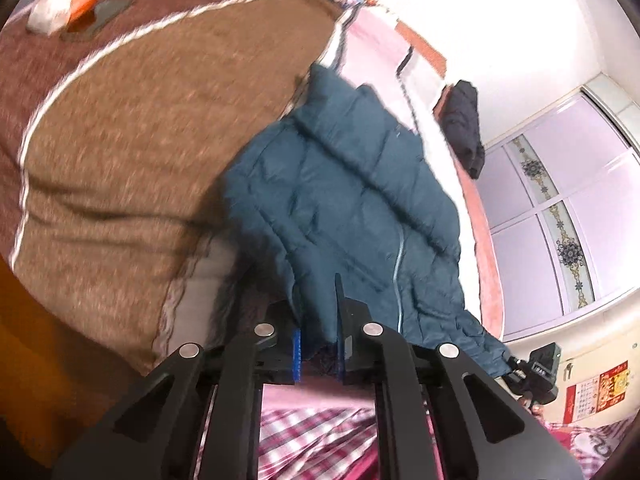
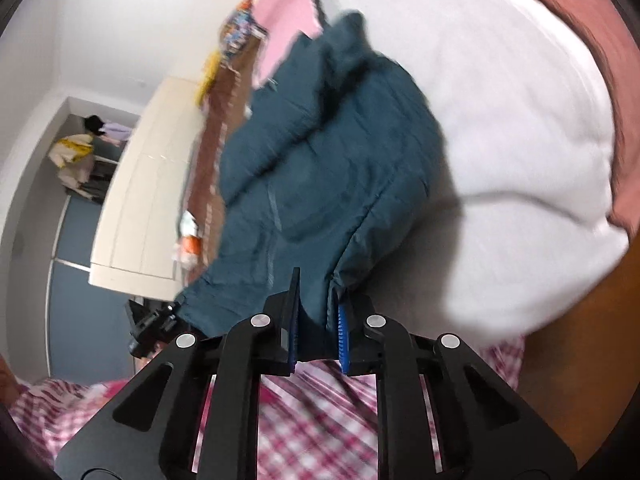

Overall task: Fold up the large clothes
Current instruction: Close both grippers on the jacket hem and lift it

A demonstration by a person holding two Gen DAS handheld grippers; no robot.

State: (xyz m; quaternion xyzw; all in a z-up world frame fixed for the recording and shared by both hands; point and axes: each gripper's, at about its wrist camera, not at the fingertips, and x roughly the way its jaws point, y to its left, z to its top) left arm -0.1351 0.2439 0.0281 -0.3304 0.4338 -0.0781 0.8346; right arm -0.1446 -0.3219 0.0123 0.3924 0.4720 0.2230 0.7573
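A teal quilted puffer jacket lies on the bed, its near hem lifted. My left gripper is shut on one corner of the hem, fabric pinched between its blue pads. In the right wrist view the same jacket stretches away from me, and my right gripper is shut on the other hem corner. Each gripper shows in the other's view: the right one at the lower right, the left one at the lower left.
A brown blanket with a white stripe covers the bed's left part, a white quilt the right. A dark garment lies at the far edge. A wardrobe, a cream cabinet and a pink checked cloth are around.
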